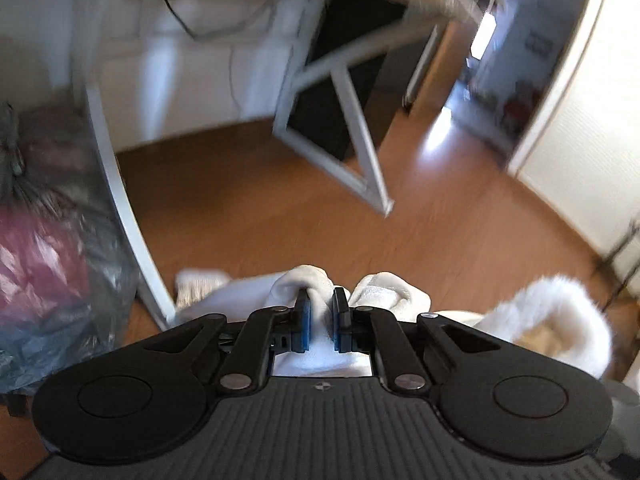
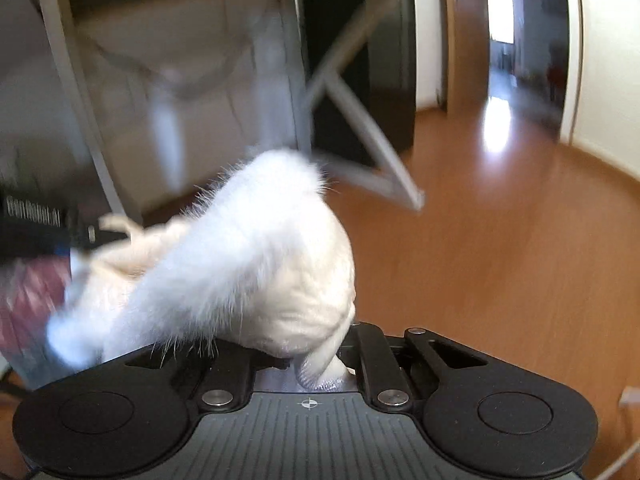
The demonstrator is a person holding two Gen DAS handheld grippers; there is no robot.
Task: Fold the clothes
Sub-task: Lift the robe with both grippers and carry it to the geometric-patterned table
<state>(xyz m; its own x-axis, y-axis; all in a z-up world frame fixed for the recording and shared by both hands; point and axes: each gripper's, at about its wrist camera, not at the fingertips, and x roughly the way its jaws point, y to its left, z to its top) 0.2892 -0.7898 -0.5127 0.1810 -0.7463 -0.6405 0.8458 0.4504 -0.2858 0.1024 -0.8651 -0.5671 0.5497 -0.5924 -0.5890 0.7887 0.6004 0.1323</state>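
Note:
A white garment with a fluffy fur-like trim is held in the air between both grippers. In the left wrist view my left gripper (image 1: 321, 304) is shut on a bunched fold of the white garment (image 1: 384, 292); its fluffy trim (image 1: 552, 312) hangs to the right. In the right wrist view the white garment (image 2: 248, 264) bulges over my right gripper (image 2: 320, 360), which is shut on it; its fingertips are hidden by the cloth. The left gripper (image 2: 36, 224) shows at the left edge of that view. Both views are blurred by motion.
A table with white legs (image 1: 120, 200) and white cross-braces (image 1: 360, 148) stands ahead on a wooden floor (image 1: 260, 208). Clear plastic bags of clothes (image 1: 44, 272) lie at the left. A doorway (image 2: 516, 52) opens at the right. A dark box (image 1: 344, 80) stands under the table.

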